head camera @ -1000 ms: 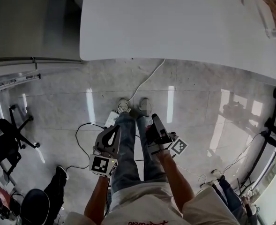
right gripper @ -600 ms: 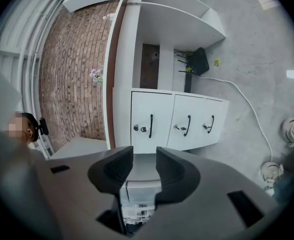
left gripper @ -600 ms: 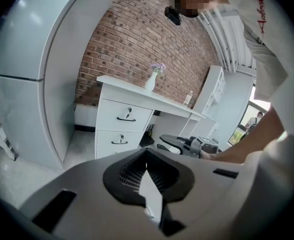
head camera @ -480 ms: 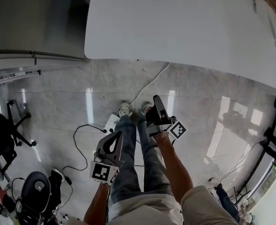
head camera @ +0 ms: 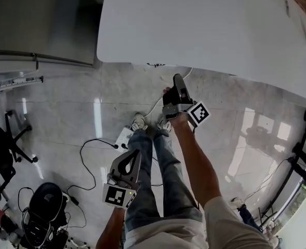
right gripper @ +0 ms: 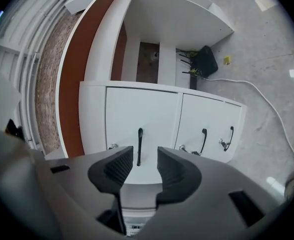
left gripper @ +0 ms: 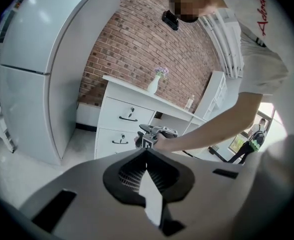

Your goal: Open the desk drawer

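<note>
drawer handle just ahead between parted right gripper jaws, seemingly untouched; left gripper closed.

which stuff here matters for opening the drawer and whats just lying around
For the job: right hand-held gripper, jaws apart; drawer handle ahead of them, not yet gripped; white desk.

Lying about: left hand-held gripper, shut, empty; power strip on the floor; black router; vase.

White desk drawer, black handle
</note>
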Available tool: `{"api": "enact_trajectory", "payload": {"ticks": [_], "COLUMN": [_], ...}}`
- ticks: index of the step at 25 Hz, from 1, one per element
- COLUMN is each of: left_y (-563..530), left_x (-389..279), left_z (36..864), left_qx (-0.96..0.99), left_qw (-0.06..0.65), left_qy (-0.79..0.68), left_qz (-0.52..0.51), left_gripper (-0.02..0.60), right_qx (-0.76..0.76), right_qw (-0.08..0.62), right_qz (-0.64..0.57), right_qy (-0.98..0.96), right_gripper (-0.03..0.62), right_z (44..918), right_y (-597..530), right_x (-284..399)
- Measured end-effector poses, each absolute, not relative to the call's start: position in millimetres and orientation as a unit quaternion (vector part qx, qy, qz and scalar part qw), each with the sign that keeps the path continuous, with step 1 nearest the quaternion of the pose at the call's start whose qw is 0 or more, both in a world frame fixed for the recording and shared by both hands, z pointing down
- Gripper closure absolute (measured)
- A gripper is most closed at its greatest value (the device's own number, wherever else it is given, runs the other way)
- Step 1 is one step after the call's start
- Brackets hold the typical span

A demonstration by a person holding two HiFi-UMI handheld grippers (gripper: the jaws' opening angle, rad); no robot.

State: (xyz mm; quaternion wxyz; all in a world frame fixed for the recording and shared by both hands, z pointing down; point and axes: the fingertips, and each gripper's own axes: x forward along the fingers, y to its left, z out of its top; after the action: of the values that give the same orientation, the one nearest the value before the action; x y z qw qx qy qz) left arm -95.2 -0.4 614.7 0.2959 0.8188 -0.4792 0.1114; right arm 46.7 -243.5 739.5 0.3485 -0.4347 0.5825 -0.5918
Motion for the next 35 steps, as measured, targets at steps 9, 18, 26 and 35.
{"api": "enact_trajectory", "payload": {"ticks": [9, 18, 26, 35], "left_y": [5.9, 4.3, -7.4, -15.4], "left_x": [-100.5, -107.2, -115.0, -118.5], "left_z": [609.9, 607.3, 615.1, 615.2], "left_qx": [0.815, 0.813, 0.808, 0.804], "left_qw": [0.291, 0.274, 0.273, 0.276], "left_qy": [-0.491, -0.503, -0.513, -0.518], "left_qz": [0.105, 0.100, 0.100, 0.100], "left_gripper": [0.569, 0.569, 0.569, 0.569], "right_qx": [-0.429, -0.421, -0.423, -0.419], "right_qw": [0.353, 0.364, 0.376, 0.377], "right_qz": [-0.594, -0.592, -0.590, -0.573], "right_qy": [0.582, 0.583, 0.577, 0.594], "right_gripper": [0.439, 0.439, 0.439, 0.556], "right_z": [747.1, 741.0, 744.4, 737.9], "right_y": [-265.1, -291.3, -316.5, -320.3], "right_x": [41.3, 29.3, 32.3, 32.0]}}
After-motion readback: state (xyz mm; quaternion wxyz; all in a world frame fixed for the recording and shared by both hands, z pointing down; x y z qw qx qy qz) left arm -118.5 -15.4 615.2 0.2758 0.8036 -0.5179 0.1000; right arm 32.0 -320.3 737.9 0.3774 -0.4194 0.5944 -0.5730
